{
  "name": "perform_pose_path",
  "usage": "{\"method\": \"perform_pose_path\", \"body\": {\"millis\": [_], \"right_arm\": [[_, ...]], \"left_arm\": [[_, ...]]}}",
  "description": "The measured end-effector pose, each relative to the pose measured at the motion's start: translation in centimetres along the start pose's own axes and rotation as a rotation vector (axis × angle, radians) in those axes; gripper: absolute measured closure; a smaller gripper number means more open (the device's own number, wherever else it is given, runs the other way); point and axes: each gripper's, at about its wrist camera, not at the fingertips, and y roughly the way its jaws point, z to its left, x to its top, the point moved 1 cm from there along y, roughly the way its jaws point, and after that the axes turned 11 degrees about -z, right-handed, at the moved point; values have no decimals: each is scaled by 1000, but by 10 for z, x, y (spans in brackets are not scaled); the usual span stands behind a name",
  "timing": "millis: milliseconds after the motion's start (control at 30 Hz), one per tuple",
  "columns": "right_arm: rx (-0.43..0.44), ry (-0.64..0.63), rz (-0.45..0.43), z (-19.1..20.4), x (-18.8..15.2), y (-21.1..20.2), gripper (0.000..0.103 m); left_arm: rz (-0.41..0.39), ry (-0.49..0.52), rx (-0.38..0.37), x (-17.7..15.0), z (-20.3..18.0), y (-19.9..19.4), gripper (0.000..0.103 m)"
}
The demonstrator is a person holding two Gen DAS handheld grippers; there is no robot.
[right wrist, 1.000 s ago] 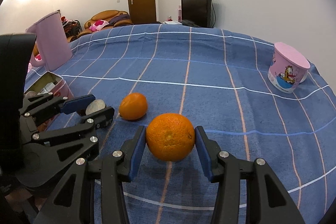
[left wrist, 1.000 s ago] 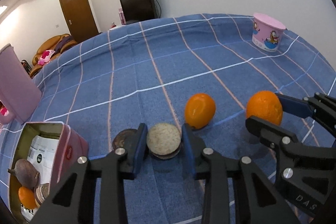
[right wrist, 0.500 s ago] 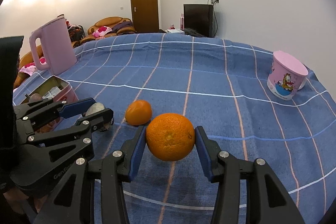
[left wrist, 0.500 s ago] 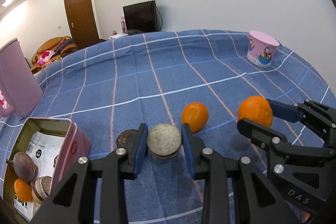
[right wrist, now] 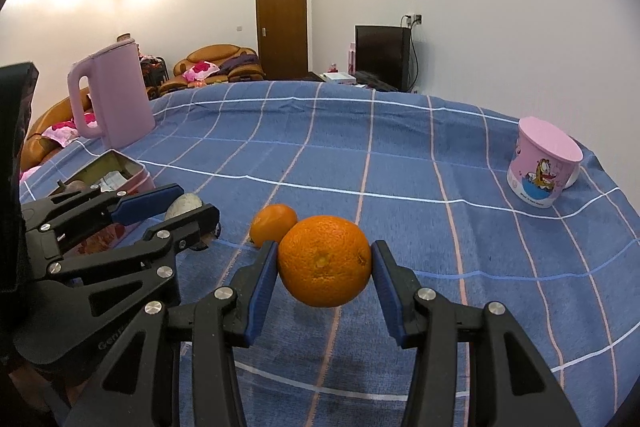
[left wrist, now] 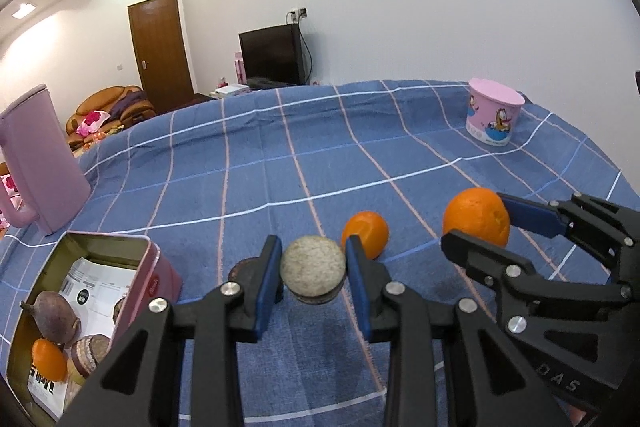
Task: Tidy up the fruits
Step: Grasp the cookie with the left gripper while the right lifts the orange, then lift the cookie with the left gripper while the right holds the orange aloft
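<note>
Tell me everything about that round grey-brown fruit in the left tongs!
The round fruit is pale grey-tan and rough on top, with a darker brown underside. The left tongs clamp it on both sides with their blue pads, holding it just above the blue checked tablecloth. Nothing else seems to touch it. From the right camera only its pale top peeks out.

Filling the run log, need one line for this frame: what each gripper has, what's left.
left gripper: shut on grey fruit | right gripper: shut on orange | on cloth: small orange | tin: open, part-filled
</note>
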Motion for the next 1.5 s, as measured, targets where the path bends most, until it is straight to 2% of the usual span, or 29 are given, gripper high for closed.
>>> {"method": "perform_pose_path", "body": {"millis": [1500], "right_arm": [[10,-19,-171,4,4,-32,54]], "left_arm": [[-162,-31,65,4,8,-33,69]]}}
